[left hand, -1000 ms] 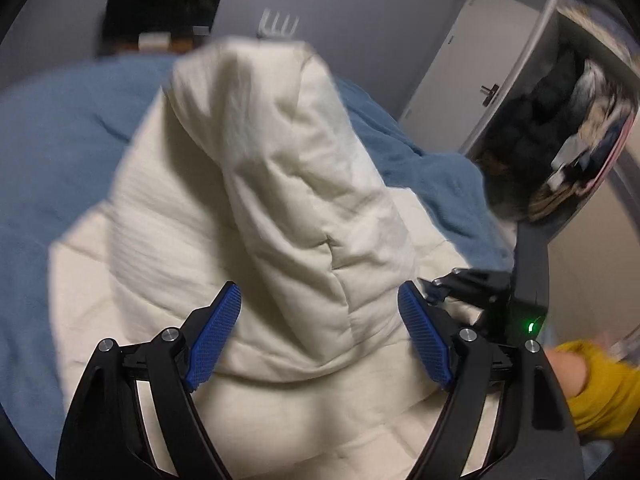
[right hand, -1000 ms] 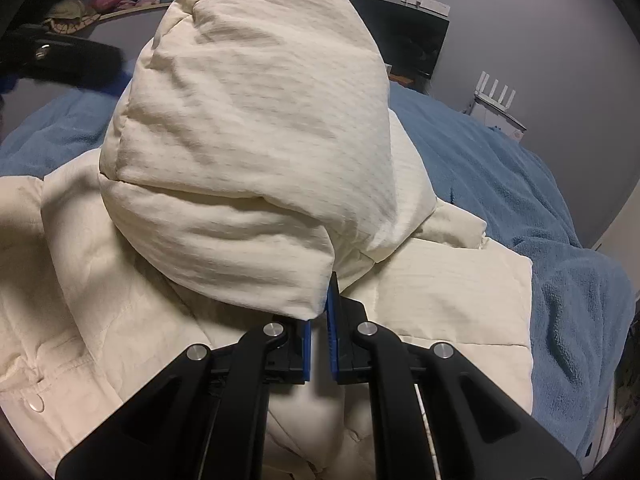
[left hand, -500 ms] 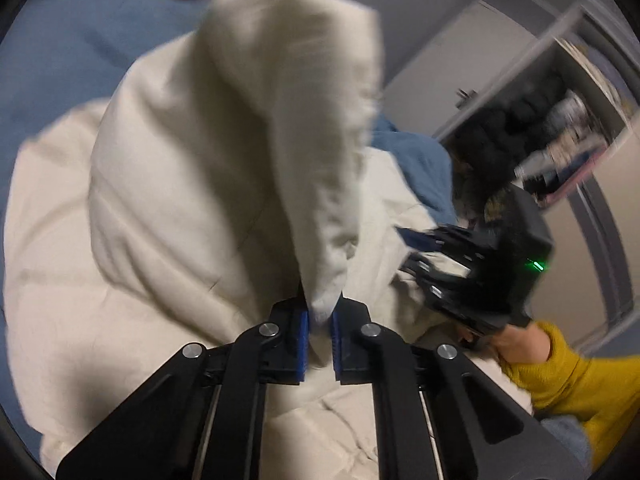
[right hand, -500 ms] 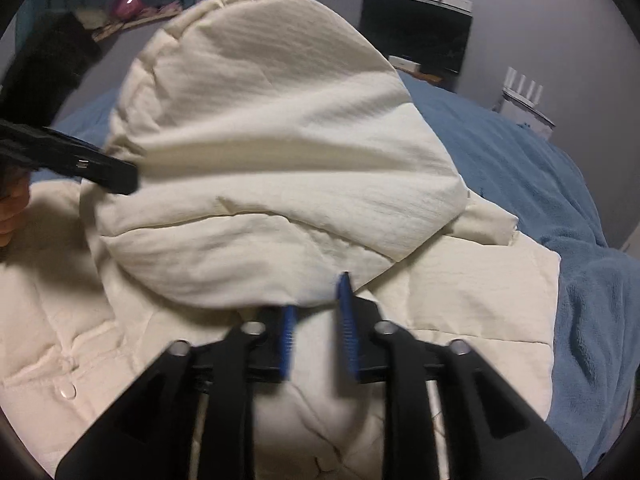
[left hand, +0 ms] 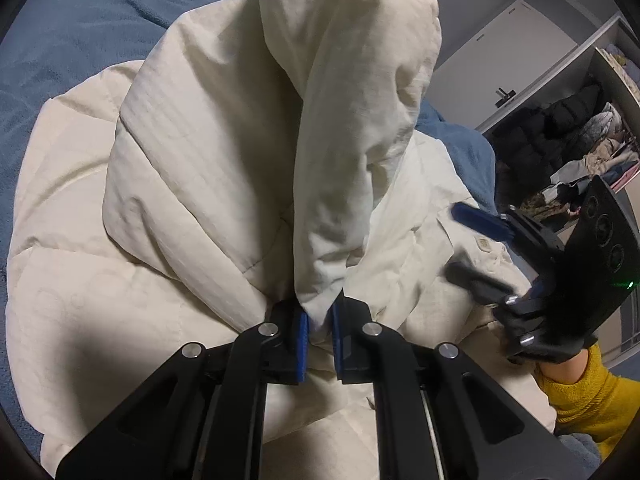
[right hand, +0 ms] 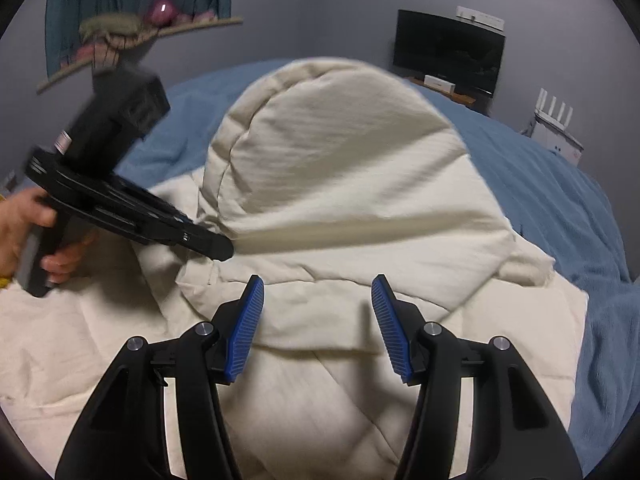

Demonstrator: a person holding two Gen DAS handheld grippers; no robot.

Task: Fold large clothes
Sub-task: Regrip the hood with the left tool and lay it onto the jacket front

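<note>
Clamping on the rim of the hood [left hand: 344, 128] of a cream quilted puffer jacket [left hand: 100, 300], the left gripper [left hand: 318, 330] was noted with its blue pads pressed together on a narrow pinch of fabric, the hood raised ahead of and above the fingers. The jacket body was spread beneath and ahead of both tools on a blue fleece blanket [left hand: 80, 28].

Risk, as judged: the pinch was thin and taken near the edge, so the puffy fabric could slip out under the hood's weight if pulled sharply. With only one tool holding, the hood could twist or flop sideways and be laid down crooked; the slick quilting might also spring back open once released.

The right gripper [right hand: 318, 330] was seen with pads spread well apart and nothing between them, hovering just short of the hood's base, pointed forward over the jacket. In the right view the left tool was held at upper left, level and angled inward, gripped by a bare hand [right hand: 24, 236]. The sleeve on the right arm [left hand: 584, 396] was mustard-yellow knit.
</note>
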